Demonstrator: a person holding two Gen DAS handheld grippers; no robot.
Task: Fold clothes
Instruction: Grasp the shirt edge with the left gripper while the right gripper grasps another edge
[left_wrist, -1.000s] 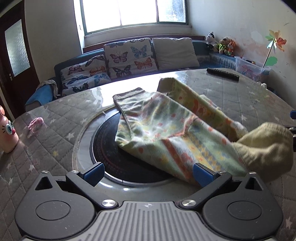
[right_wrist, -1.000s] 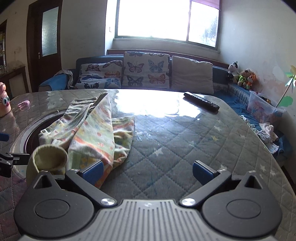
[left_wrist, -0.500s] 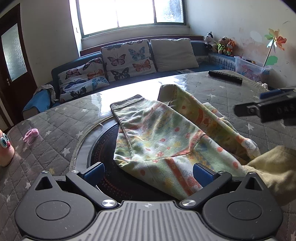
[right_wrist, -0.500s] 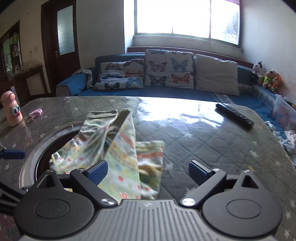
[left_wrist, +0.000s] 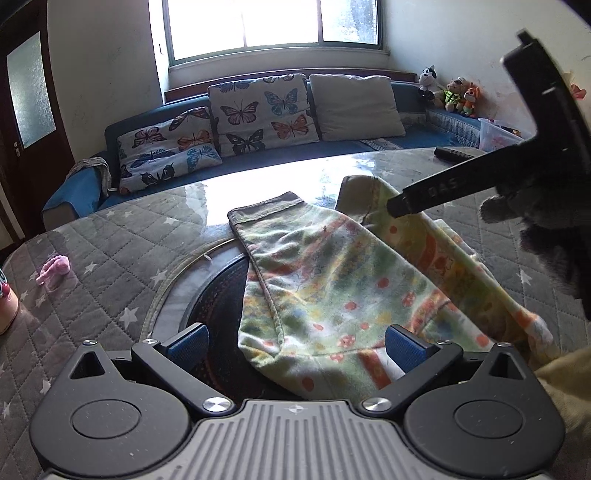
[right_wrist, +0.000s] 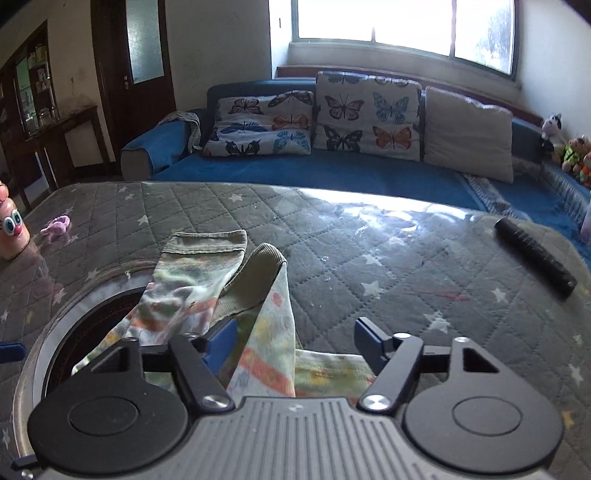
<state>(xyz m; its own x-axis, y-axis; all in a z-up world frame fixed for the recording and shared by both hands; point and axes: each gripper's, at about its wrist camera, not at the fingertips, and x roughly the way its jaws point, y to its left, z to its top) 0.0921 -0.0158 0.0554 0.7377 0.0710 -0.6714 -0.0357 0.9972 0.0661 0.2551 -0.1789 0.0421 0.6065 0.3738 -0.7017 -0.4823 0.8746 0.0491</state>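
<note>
Patterned child's trousers lie spread on the grey quilted table cover, partly over a round dark inset. My left gripper is open just above the near end of the trousers, its pads apart from the cloth. My right gripper hovers over the far trouser leg; its jaws are closing with the cloth between them, and the pads do not press on it. In the left wrist view the right gripper's black finger reaches in from the upper right, held by a gloved hand. Pale yellow fabric lies at lower right.
A black remote control lies on the table's far right. A pink toy figure and a small pink object sit at the left. A blue sofa with butterfly cushions runs behind the table.
The right gripper has swung left across the table to above the trousers, and its jaws have narrowed. It now enters the left wrist view from the right. The left gripper shifted slightly.
</note>
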